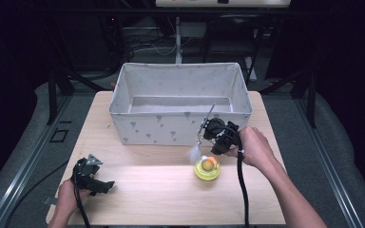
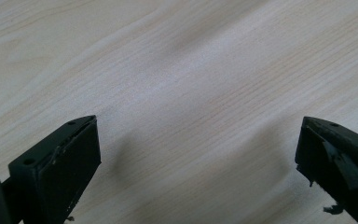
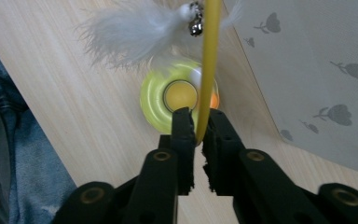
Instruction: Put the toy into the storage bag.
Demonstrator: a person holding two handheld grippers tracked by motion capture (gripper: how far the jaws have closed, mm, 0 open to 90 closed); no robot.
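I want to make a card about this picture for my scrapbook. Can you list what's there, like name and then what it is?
toy: a yellow ring base with a ball inside, a thin yellow stick and a white feather with a small bell
right gripper: shut on the stick, above the base
left gripper: open, over bare table
box: grey fabric bin with little plant prints, behind the toy, open at the top
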